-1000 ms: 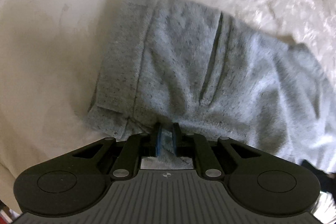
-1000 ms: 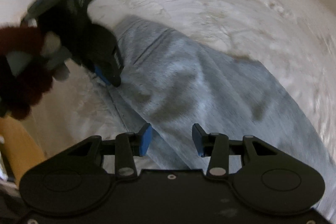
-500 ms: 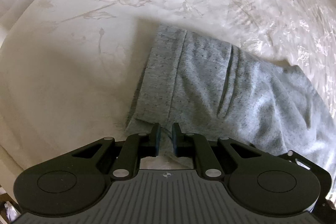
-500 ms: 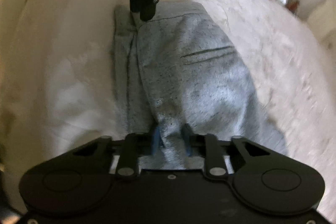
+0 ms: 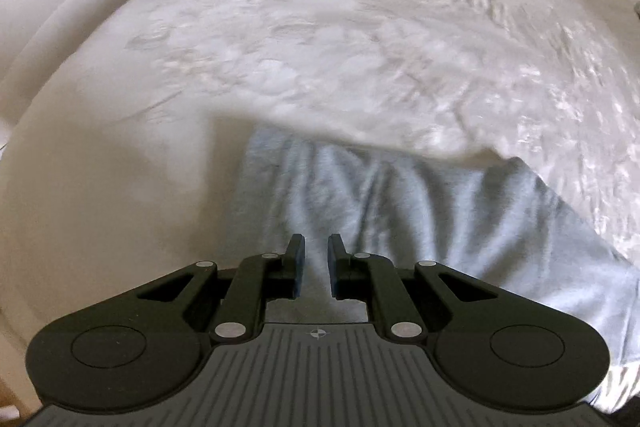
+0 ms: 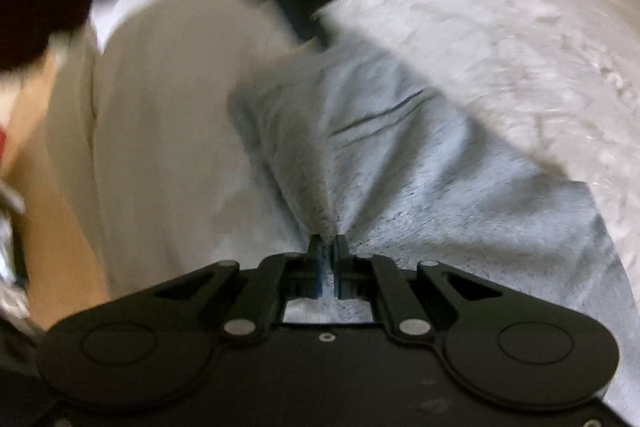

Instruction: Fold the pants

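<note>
Nearest the right wrist camera, the right gripper [image 6: 329,250] has its fingers pinched almost together on a puckered bunch of the grey pants [image 6: 420,163], and creases fan out from that pinch. In the left wrist view the left gripper [image 5: 316,257] has its fingers drawn close with a narrow strip of the same grey fabric between them; it looks held, with folds running away from the grip. Beyond both tools the pants hang and drape toward the pale patterned bedspread [image 5: 380,39], the far part resting on it, a pocket slit [image 6: 380,115] showing mid-cloth. Farther off, the dark blurred shape at upper left is probably the other tool. By my reading both edges are gripped and raised, so the fold itself is not yet laid down or smoothed.
</note>
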`<state>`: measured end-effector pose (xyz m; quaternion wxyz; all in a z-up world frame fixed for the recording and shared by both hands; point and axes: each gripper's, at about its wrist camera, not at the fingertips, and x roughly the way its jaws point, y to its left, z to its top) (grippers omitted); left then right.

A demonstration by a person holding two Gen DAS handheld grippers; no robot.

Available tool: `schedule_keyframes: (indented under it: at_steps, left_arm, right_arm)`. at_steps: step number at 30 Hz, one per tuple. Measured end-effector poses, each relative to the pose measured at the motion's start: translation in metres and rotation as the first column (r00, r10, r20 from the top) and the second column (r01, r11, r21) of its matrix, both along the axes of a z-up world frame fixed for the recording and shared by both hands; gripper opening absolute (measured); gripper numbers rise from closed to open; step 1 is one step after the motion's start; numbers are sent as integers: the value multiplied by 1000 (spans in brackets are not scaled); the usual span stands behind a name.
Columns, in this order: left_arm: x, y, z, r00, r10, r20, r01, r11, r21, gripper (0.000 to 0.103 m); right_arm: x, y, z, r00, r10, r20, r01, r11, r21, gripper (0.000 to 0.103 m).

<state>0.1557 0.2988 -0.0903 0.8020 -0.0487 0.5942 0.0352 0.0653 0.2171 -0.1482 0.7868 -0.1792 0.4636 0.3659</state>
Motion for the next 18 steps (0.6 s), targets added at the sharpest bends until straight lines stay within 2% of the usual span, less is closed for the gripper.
schedule_keyframes:
  at_steps: [3,6,8,10,14,15,17,18]
  left_arm:
    - [10,-21,-17,998,-50,-24,50,999,-6,12]
    - [12,-37,-43,993,-101,-67,100,995,-25,12]
    - [10,-38,-69,984,-101,-149,105,994,24,12]
    - [0,-29,-90,975,-89,-202,96,995,24,15]
    - [-16,-18,-95,976,-101,-195,106,994,16,15]
    - [-18,-18,-96,973,-104,-204,111,994,21,15]
    - [-23,-18,-101,969,-106,-222,115,993,28,16]
    - [-26,-18,-102,969,-110,-223,120,992,31,16]
  right_arm:
    - [1,8,-14,1000,13,-25,-14,999,-35,6]
    - [12,3,-16,998,-18,-57,18,1000,-14,6]
    - [14,-6,-12,996,-49,-75,50,999,13,7]
    - [17,-21,-1,993,-83,-84,86,996,38,9]
    - [28,-62,23,982,-184,-52,187,980,69,10]
    - [33,-74,29,975,-220,-26,221,972,81,16]
    - [43,-93,37,956,-290,52,283,953,108,50]
    - [52,-104,39,938,-329,112,313,940,135,76]
